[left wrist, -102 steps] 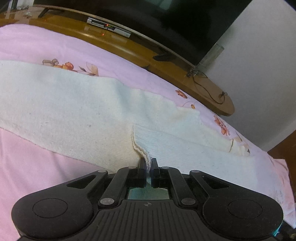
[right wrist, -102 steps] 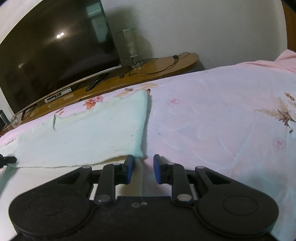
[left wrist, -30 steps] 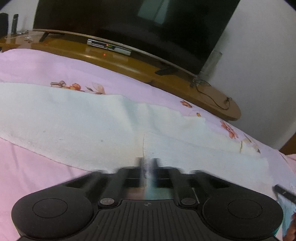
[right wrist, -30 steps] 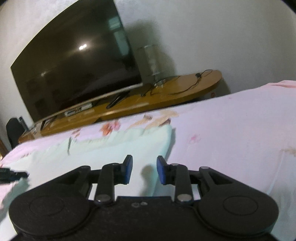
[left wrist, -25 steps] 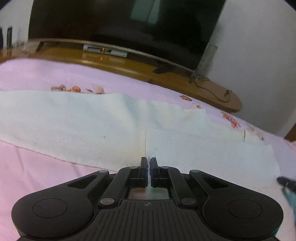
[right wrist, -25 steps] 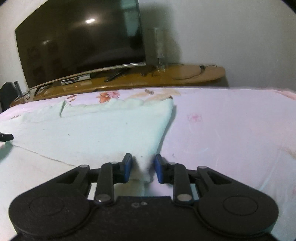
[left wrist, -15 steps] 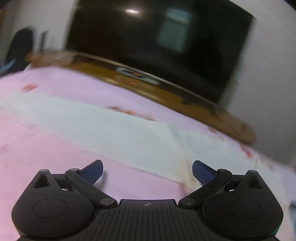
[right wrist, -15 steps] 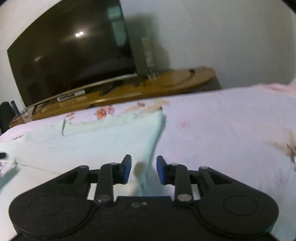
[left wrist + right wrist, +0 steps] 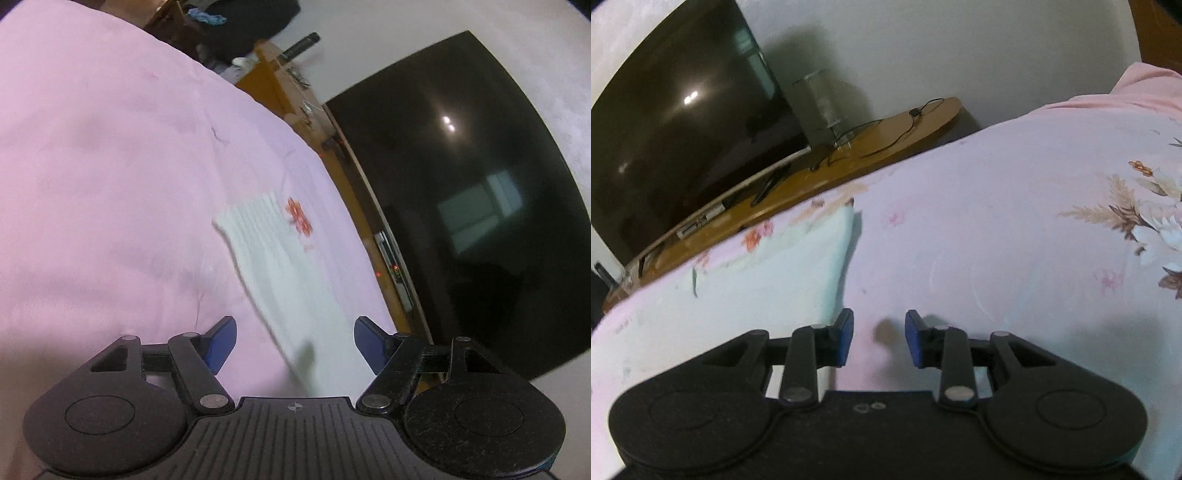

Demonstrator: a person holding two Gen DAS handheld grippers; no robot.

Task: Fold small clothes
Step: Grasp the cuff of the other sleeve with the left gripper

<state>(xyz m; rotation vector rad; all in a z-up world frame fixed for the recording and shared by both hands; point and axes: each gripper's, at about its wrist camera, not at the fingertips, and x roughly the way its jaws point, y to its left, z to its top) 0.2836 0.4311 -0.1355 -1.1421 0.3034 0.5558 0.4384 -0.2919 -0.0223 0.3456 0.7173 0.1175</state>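
Left wrist view: left tongs (image 9: 294,343) wide open, gripping nothing. The view is rolled, so the TV (image 9: 480,192) and the wooden bench (image 9: 354,206) under it run diagonally down the right side. White garment (image 9: 280,266) lies flat on the pink bedsheet (image 9: 103,177), a long strip running from its far end at mid-frame down toward the tongs. Its near part passes into the gap between the two blue pads (image 9: 221,341), closer to the right one; it is motion-blurred there, so cannot tell whether a pad touches cloth. An orange flower print (image 9: 299,219) on the sheet sits just right of the garment's far end. Dark clutter at the far top, too blurred to identify.

Right wrist view: right tongs (image 9: 878,341) partly open, a clear gap between the pads, nothing in it but bare sheet. The garment (image 9: 768,277) looks pale mint here and lies to the left of the tongs, spreading far-left across the bed. Its right edge runs from the far corner near the bench down to just beside the left pad (image 9: 845,338); contact unclear. Right of that edge is only the floral bedsheet (image 9: 1015,240). Beyond the bed: the bench (image 9: 849,155) with a black cable (image 9: 905,129) and a clear cylinder (image 9: 822,103), the TV (image 9: 683,110) at far left.
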